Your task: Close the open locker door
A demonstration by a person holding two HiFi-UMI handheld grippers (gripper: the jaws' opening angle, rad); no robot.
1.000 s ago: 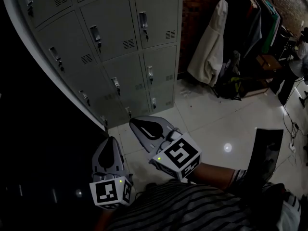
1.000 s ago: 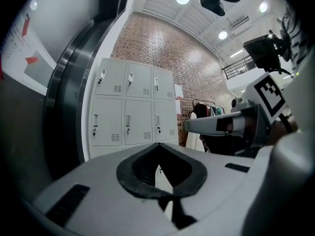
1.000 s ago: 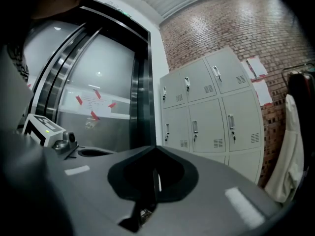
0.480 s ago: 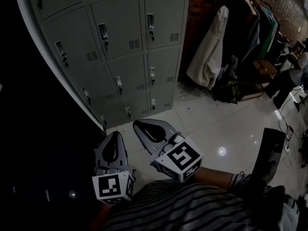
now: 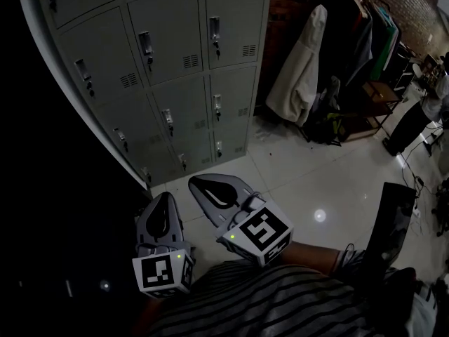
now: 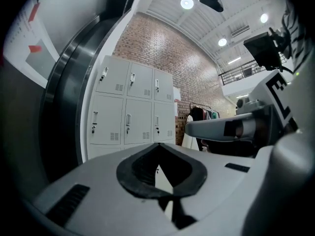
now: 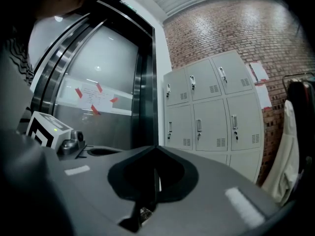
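Observation:
A bank of grey metal lockers (image 5: 161, 83) stands ahead and to the left, seen also in the left gripper view (image 6: 130, 107) and the right gripper view (image 7: 211, 107). Every locker door I can see lies flush, with handles and keys showing; no open door is in view. My left gripper (image 5: 165, 196) hangs low near my striped shirt, shut and empty (image 6: 158, 144). My right gripper (image 5: 193, 182) is beside it, slightly further forward, also shut with nothing in it (image 7: 156, 147). Both point toward the lockers' base and are well short of them.
Coats and jackets hang on a rack (image 5: 309, 55) right of the lockers, with bags on the floor below. Glossy white floor tiles (image 5: 309, 181) stretch ahead. A dark glass wall (image 7: 113, 97) lies to the left. A black upright panel (image 5: 393, 216) stands at my right.
The head view has shifted a little, so the lockers sit slightly differently in frame. Both grippers stay shut in nearly the same place.

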